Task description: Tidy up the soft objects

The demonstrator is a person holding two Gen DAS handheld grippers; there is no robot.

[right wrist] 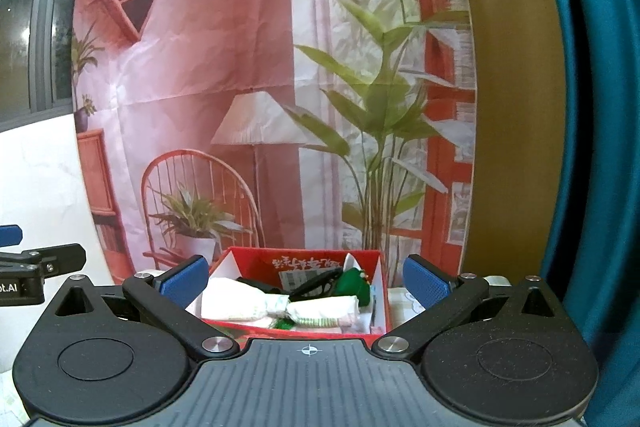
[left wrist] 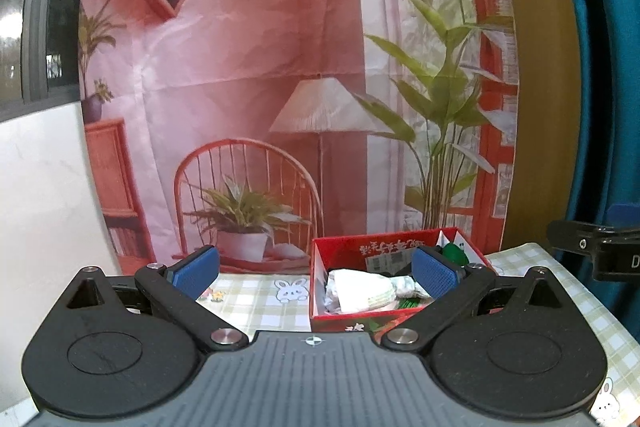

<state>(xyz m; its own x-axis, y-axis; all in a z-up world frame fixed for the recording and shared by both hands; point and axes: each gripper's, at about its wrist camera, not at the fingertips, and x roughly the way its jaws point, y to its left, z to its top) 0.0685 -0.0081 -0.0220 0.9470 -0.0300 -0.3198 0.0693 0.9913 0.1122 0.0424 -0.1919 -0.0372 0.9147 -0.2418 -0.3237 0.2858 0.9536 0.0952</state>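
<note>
A printed room-scene backdrop (left wrist: 248, 75) fills the upper frame above a checked tablecloth (left wrist: 256, 301). At lower centre stands a red box (right wrist: 248, 267), its inner wall bearing upside-down white characters, too blurred to read. Inside, a white bundled cloth (right wrist: 276, 307) lies crosswise beside a green plush (right wrist: 354, 283). The left gripper (left wrist: 316, 273) and right gripper (right wrist: 306, 279) both gape, holding nothing.

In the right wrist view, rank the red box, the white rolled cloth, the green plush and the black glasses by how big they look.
1. red box
2. white rolled cloth
3 and 4. black glasses and green plush: both partly hidden among the box's contents, too close to rank.
</note>
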